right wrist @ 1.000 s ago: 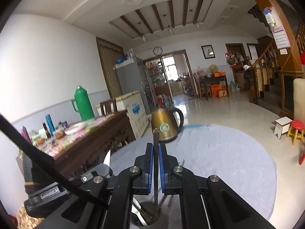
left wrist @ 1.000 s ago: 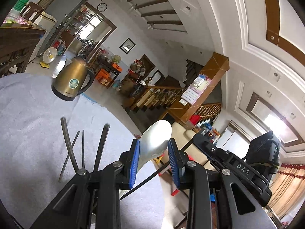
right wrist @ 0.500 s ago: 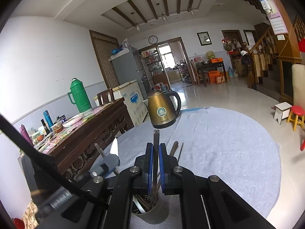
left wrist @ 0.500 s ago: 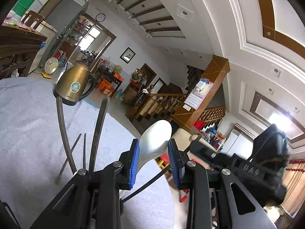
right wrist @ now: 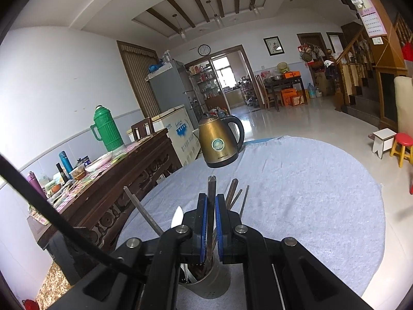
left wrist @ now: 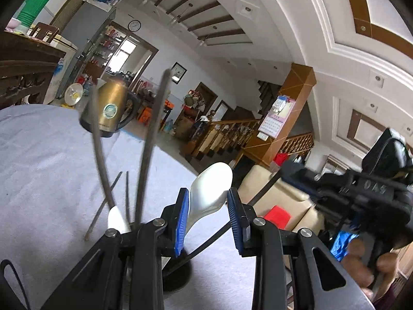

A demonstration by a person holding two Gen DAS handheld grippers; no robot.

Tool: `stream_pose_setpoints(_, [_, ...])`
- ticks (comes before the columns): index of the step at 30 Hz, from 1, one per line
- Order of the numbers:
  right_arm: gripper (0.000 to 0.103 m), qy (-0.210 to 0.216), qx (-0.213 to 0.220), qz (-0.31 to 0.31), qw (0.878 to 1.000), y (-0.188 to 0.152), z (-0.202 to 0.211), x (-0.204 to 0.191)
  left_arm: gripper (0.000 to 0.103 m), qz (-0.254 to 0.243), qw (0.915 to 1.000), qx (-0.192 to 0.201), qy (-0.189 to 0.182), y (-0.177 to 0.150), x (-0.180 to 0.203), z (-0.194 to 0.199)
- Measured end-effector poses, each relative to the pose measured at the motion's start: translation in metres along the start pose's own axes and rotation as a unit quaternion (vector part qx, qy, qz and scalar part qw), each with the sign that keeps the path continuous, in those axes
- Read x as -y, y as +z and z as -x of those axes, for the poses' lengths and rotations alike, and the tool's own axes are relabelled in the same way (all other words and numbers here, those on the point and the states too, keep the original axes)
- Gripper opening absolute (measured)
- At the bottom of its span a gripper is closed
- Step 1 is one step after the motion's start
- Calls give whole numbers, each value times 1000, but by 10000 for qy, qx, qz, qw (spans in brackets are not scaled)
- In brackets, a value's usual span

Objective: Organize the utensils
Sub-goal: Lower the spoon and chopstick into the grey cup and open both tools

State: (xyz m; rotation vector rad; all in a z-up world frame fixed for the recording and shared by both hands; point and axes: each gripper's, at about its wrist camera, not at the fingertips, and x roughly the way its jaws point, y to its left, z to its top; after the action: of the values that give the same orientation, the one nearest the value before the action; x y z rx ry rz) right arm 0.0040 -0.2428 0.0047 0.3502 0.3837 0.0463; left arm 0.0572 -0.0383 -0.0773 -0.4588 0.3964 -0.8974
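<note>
My left gripper (left wrist: 206,218) is shut on a white spoon (left wrist: 210,190), bowl end up, over the grey-clothed table (left wrist: 38,168). Two dark utensil handles (left wrist: 149,144) and a white tip stand up from a holder just left of it; the holder itself is mostly hidden by the gripper. My right gripper (right wrist: 211,226) is shut on a dark flat utensil handle (right wrist: 211,201) held upright over a metal utensil cup (right wrist: 206,281). The cup holds several handles and a white tip (right wrist: 177,218). Loose chopsticks (right wrist: 236,196) lie on the cloth beyond.
A gold electric kettle (right wrist: 219,143) stands at the far side of the table. A dark wooden sideboard (right wrist: 108,180) with a green thermos (right wrist: 105,129) runs along the left. The other gripper's body (left wrist: 369,199) is at the right in the left wrist view.
The right gripper has risen and tilted down, so the cup and its utensils come into view below it. In the left wrist view the standing handles have swung closer and taller.
</note>
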Motion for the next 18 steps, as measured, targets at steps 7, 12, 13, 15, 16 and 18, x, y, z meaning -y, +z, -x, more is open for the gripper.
stream_pose_setpoints(7, [7,3,-56,19,10000,-3,-2,-4,32,-249,9996,-114,116,-10,-1,-3])
stream_pose_setpoints(12, [7,-9,-114,-14,9999,-6,-4,-4,32,-237,9996,-131,120,-11,-3,-4])
stream_pose_setpoints(13, [7,-3,-124,-32,9999,-7,-4,-3,32,-228,9995,-151,130,-11,-5,-4])
stream_pose_setpoints(15, [7,-2,-135,-53,9999,-7,-5,-2,32,-222,9994,-187,167,-10,-8,-4])
stream_pose_setpoints(16, [7,-10,-140,-48,9999,-7,-5,-3,32,-221,9994,-196,174,-10,-8,-2])
stream_pose_setpoints(18, [7,-8,-160,-45,9999,-6,-6,-3,32,-243,9994,-182,180,-10,-8,3])
